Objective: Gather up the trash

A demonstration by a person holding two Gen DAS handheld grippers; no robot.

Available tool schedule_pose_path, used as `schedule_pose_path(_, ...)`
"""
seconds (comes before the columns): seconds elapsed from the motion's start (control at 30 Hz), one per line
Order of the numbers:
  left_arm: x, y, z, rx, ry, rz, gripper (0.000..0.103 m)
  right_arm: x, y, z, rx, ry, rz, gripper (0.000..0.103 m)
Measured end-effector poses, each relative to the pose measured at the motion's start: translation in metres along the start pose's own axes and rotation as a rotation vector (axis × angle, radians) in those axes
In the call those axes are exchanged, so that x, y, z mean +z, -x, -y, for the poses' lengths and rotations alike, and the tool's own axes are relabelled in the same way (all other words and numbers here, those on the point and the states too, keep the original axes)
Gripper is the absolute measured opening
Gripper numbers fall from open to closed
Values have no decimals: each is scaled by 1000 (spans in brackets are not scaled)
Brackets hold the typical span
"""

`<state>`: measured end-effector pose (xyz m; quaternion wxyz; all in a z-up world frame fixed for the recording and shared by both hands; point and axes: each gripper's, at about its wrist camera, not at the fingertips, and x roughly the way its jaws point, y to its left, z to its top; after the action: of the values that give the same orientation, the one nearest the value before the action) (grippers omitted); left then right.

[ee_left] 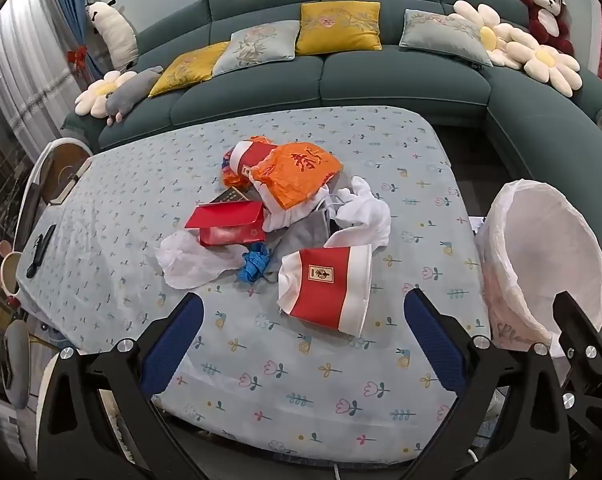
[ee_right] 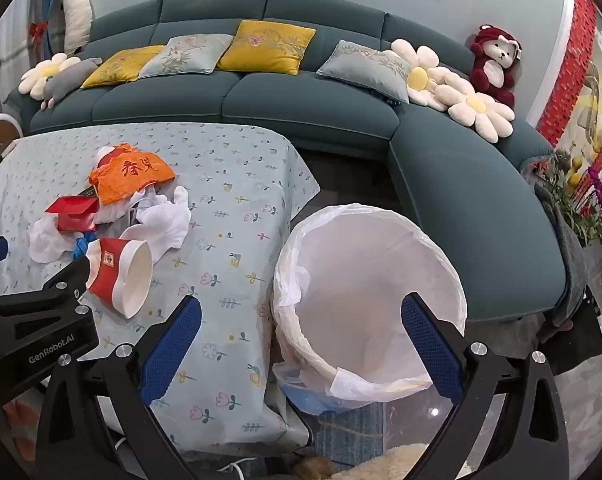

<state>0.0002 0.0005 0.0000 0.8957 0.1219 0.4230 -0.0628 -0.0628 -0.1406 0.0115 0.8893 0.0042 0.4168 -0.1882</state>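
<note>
A pile of trash lies mid-table: a red-and-white paper cup (ee_left: 328,286) on its side nearest me, a red box (ee_left: 229,224), an orange plastic bag (ee_left: 297,172), white crumpled plastic (ee_left: 193,260), white tissue (ee_left: 365,212) and a blue scrap (ee_left: 255,264). My left gripper (ee_left: 303,304) is open and empty, just in front of the cup. My right gripper (ee_right: 301,312) is open and empty, above the rim of the white-lined trash bin (ee_right: 365,292) beside the table's right edge. The cup (ee_right: 121,276) and the orange bag (ee_right: 131,176) also show in the right wrist view.
The table (ee_left: 301,392) has a floral blue cloth. A black remote (ee_left: 41,250) lies near its left edge. A teal sofa (ee_left: 341,76) with cushions and plush toys wraps the far and right sides. The bin (ee_left: 541,256) stands off the table's right side.
</note>
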Motion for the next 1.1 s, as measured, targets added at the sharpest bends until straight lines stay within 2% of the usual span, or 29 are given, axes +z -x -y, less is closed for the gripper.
schedule_pose_path(1.1, -2, 4, 0, 16, -2, -7, 96, -1, 5, 1, 3, 1, 14, 96)
